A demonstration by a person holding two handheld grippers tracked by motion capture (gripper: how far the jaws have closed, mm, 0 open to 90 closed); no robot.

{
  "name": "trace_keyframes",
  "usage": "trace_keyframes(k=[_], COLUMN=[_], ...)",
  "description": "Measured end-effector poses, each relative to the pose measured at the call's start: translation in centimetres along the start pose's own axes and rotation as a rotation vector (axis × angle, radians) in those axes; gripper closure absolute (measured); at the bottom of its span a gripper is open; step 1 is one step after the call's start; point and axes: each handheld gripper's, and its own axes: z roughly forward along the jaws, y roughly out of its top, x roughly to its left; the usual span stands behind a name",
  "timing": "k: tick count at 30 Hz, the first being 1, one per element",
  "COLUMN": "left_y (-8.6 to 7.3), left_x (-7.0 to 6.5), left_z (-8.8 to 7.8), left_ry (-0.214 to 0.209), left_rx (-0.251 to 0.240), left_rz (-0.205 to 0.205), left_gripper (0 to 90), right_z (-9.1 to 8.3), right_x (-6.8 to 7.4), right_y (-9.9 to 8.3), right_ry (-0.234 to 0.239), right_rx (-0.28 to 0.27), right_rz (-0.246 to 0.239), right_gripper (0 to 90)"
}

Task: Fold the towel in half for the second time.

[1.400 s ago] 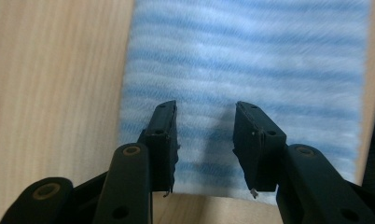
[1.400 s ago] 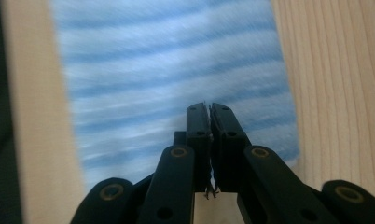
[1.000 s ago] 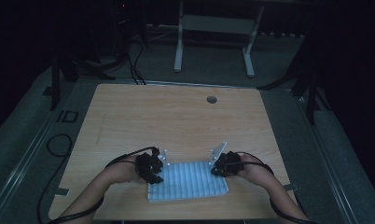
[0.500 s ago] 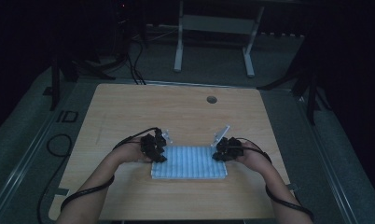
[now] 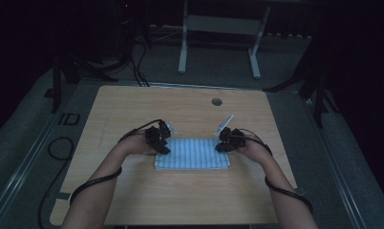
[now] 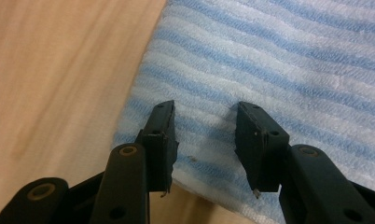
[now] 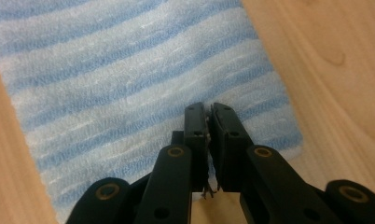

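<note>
Striped towel being flanked on table | left gripper spread | right gripper pressed together | "ID" floor marking being shown

The towel now lies farther up the table (both grippers too).

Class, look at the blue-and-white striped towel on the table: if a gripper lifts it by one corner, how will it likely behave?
The striped towel looks like soft, ribbed terry lying flat on the wooden table, so it would probably droop and unfold rather than hold its shape. It seems light for its area. Its fuzzy surface should grip the jaws, not slip.
</note>
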Motion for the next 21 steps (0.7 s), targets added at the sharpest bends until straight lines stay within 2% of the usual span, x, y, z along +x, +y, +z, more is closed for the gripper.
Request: trace_keyframes(k=[6, 12, 14, 18, 19, 20, 21], left_y=[0.1, 0.2, 0.2, 0.3, 0.3, 0.3, 0.3], left_x=[1.1, 1.0, 1.0, 0.7, 0.7, 0.4, 0.3], left_z=[0.1, 0.0, -0.5, -1.5, -1.5, -1.9, -2.0], left_ry=[0.013, 0.023, -0.002, 0.002, 0.002, 0.0, -0.004], left_rx=[-0.005, -0.007, -0.031, -0.045, -0.045, -0.068, -0.081], left_rz=[-0.028, -0.032, -0.054, -0.113, -0.113, -0.126, -0.128], left_gripper=[57.5, 56.5, 52.4, 41.8, 38.6, 35.3, 33.8], right_z=[0.2, 0.1, -0.3, -1.6, -1.6, -2.4, -2.6], right_x=[-0.9, -1.0, -0.8, -0.3, -0.3, 0.0, 0.0], right_y=[0.1, 0.2, 0.4, 0.8, 0.8, 1.2, 1.3], right_ry=[0.005, 0.003, 0.001, -0.005, -0.005, 0.0, 0.012], right_rx=[-0.018, -0.023, -0.03, -0.071, -0.071, -0.114, -0.128], right_rz=[0.028, 0.027, 0.017, -0.016, -0.016, -0.031, -0.027], right_gripper=[84.5, 82.3, 79.7, 72.2, 72.2, 54.7, 51.4])
